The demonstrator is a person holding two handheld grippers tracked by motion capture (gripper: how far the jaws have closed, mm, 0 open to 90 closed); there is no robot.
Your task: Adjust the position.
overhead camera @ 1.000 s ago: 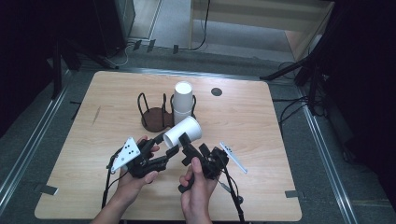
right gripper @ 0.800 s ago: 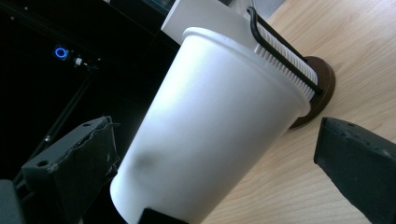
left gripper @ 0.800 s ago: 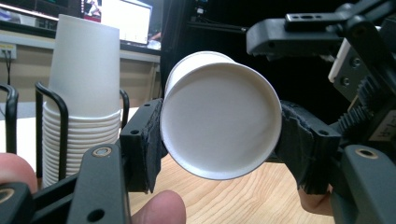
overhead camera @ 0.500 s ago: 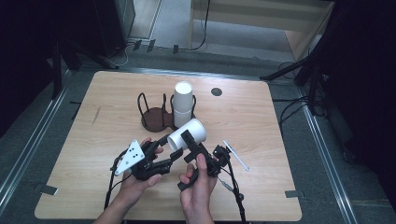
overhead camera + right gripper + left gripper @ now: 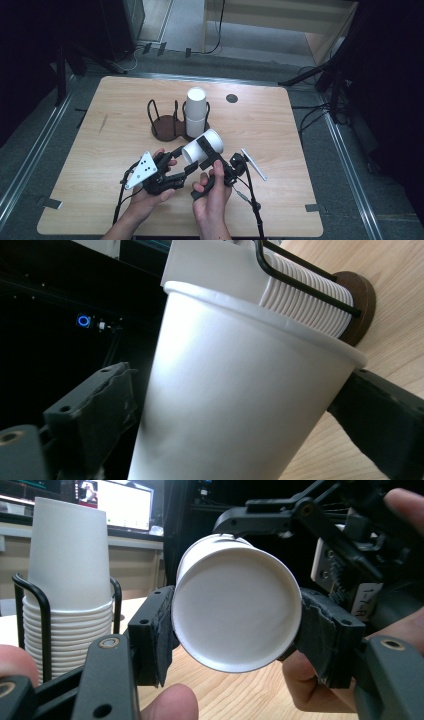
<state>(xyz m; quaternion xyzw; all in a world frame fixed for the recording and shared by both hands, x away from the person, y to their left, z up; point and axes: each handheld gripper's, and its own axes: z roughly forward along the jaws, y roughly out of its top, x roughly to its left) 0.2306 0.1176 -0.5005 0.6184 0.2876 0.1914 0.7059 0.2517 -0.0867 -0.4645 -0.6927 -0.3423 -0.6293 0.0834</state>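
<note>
Left gripper [image 5: 235, 630] clamps the paper cup [image 5: 237, 617] at its base. Right gripper [image 5: 240, 410] jaws, just closing, straddle it. Risk: uneven squeeze crushes or drops it.

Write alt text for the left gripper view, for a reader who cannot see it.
A white paper cup lies on its side, its flat bottom facing the camera, clamped between the two black pads of the left tool. The other tool reaches over the cup from the upper right. At left, a stack of cups stands in a black wire holder on the wooden table.
</note>
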